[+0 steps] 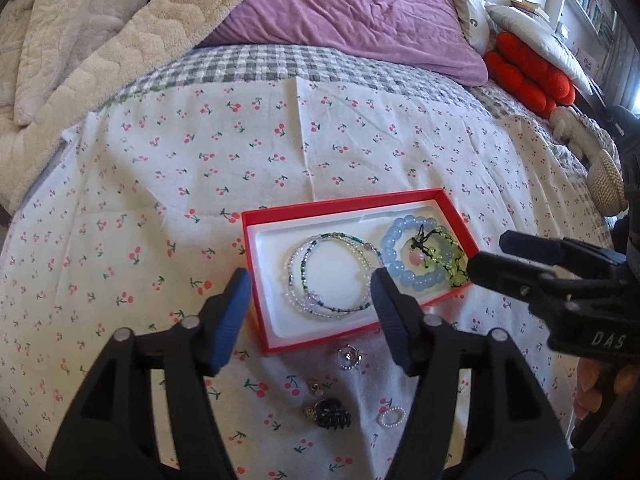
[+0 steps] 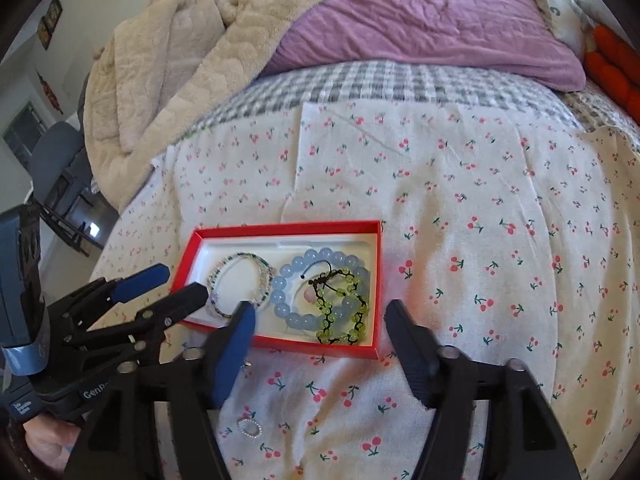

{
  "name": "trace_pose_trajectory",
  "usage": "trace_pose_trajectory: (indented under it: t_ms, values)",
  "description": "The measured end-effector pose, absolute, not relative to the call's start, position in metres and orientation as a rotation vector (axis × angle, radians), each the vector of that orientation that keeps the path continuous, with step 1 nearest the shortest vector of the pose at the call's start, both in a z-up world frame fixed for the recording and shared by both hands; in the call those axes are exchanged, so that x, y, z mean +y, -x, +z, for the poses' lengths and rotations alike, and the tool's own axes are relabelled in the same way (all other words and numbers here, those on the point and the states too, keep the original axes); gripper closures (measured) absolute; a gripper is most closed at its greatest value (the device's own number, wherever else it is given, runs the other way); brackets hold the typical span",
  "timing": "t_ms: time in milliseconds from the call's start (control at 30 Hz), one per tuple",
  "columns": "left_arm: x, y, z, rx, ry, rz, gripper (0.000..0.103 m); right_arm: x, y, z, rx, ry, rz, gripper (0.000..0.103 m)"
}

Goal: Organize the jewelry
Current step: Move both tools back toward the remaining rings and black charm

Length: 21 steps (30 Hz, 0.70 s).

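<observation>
A red box [image 1: 340, 200] [image 2: 280, 230] with a white liner lies on the cherry-print cloth. Inside it are thin beaded bracelets [image 1: 340, 236] [image 2: 236, 258], a pale blue bead bracelet [image 1: 390, 248] [image 2: 288, 276] and a green bead bracelet on black cord [image 1: 456, 264] [image 2: 344, 280]. On the cloth near the box's front edge lie a clear-stone ring [image 1: 350, 357], a small earring [image 1: 314, 386], a black hair claw [image 1: 330, 412] and a small pearl ring [image 1: 391, 417] [image 2: 249, 427]. My left gripper [image 1: 310, 280] [image 2: 182, 280] hovers open over the box's left end, holding nothing. My right gripper [image 2: 320, 312] [image 1: 488, 252] stands open over the right end, also without a load.
The cherry-print cloth [image 1: 160, 200] covers a checked bedspread [image 1: 260, 64]. A beige quilt [image 1: 80, 40], a purple pillow [image 1: 360, 12] and a red cushion [image 1: 528, 72] lie behind. A woven round object [image 1: 604, 184] sits at the right; a chair [image 2: 60, 160] stands off the bed's left side.
</observation>
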<state>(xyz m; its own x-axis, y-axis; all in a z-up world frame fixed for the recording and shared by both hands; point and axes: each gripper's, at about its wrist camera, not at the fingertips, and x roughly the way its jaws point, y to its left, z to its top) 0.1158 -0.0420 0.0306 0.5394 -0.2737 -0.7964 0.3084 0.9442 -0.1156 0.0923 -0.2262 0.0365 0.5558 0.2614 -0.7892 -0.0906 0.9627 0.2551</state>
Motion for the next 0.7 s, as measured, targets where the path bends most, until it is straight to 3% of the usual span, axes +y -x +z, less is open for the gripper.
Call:
trace_pose_trajectory:
  t_ms: [67,167,700]
  values:
    - [-0.041,-0.112,0.033,0.941,-0.05,-0.352,0.037,-0.226,-0.088,0.041,0.957,-0.181,0.216,0.033]
    - [-0.039,-0.106,0.035,0.937,-0.067,-0.35,0.025,-0.226,-0.081,0.045,0.949,-0.159,0.208,0.033]
    - [-0.019,-0.075,0.012,1.048,-0.149,-0.348,0.021,-0.224,-0.03,0.029,1.043,-0.074,0.156,0.03]
